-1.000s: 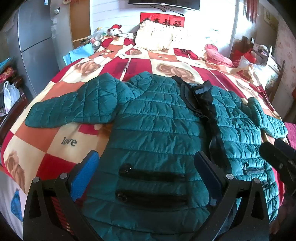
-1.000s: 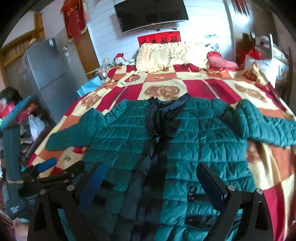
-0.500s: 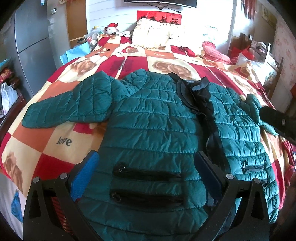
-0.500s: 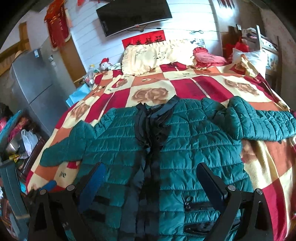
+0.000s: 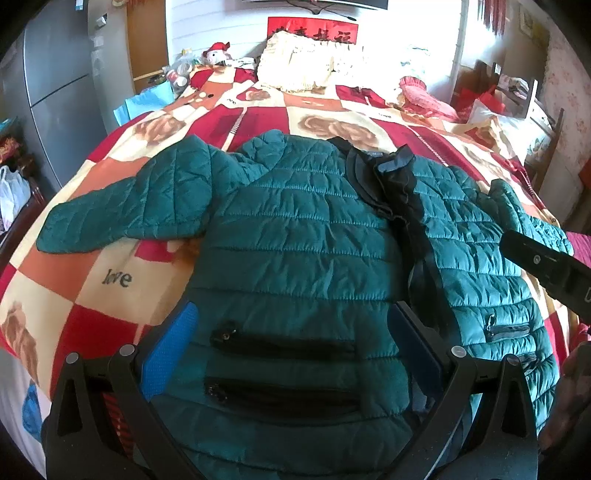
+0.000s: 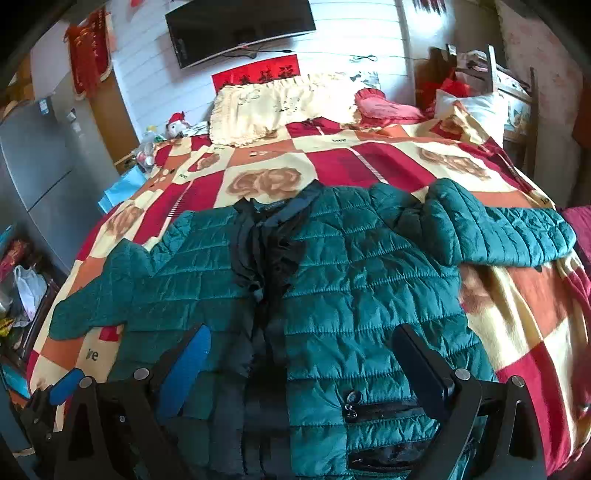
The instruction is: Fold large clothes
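A teal quilted jacket (image 5: 303,236) with a black collar and front placket lies spread face up on the bed, sleeves out to both sides; it also shows in the right wrist view (image 6: 354,280). My left gripper (image 5: 295,343) is open and empty, hovering over the jacket's left front by its two black zip pockets (image 5: 280,347). My right gripper (image 6: 303,354) is open and empty above the hem near the placket. The right gripper's body shows at the right edge of the left wrist view (image 5: 546,266).
The bed has a red, orange and cream checked blanket (image 5: 118,280). Cream pillows (image 6: 280,103) and a pink cushion (image 6: 384,107) lie at the headboard. A grey fridge (image 5: 55,81) stands left, a chair with clutter (image 6: 480,85) right, a TV (image 6: 240,29) on the wall.
Both grippers have risen and tilted slightly, so the jacket sits lower and further into view. The right gripper moved right, away from the left one. The jacket has not moved.
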